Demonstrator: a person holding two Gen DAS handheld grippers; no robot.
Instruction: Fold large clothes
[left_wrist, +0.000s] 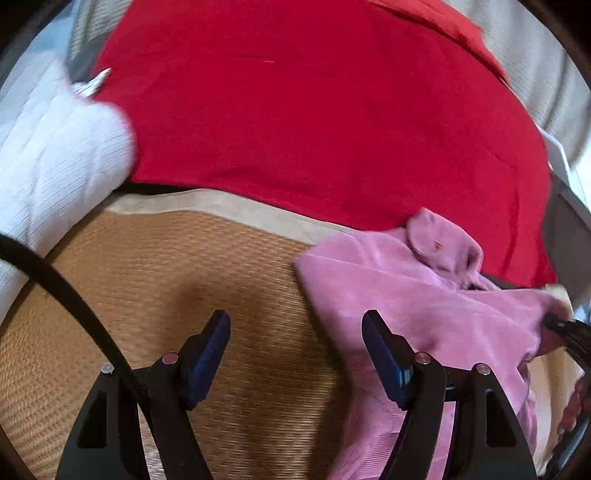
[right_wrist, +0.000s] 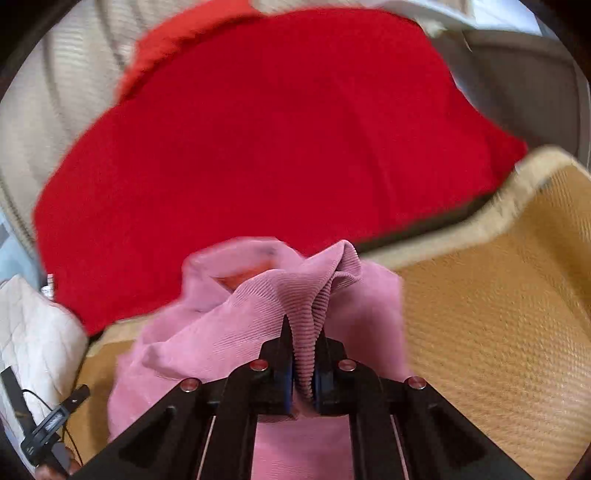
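Right tongs are clamping a ribbed fold of a pink corduroy garment, their dark pads nearly meeting with the cloth bunched between them and rising in a ridge just ahead of the tips. Left tongs are hanging wide apart and empty over a woven straw mat, with the right-hand blue pad sitting at the garment's near edge; whether it is touching the cloth cannot be told. Seen from the left wrist, the pink garment is lying crumpled on the mat's right side, a flap with a small dark mark at its upper end, its far edge lying against a red cloth. That red cloth is spreading broadly behind the mat's pale bound border, filling most of both views. A white quilted fabric is lying at the left, overlapping the red cloth's edge. A black cable is curving across the mat in the left wrist view. Both pictures are looking blurred at the edges.
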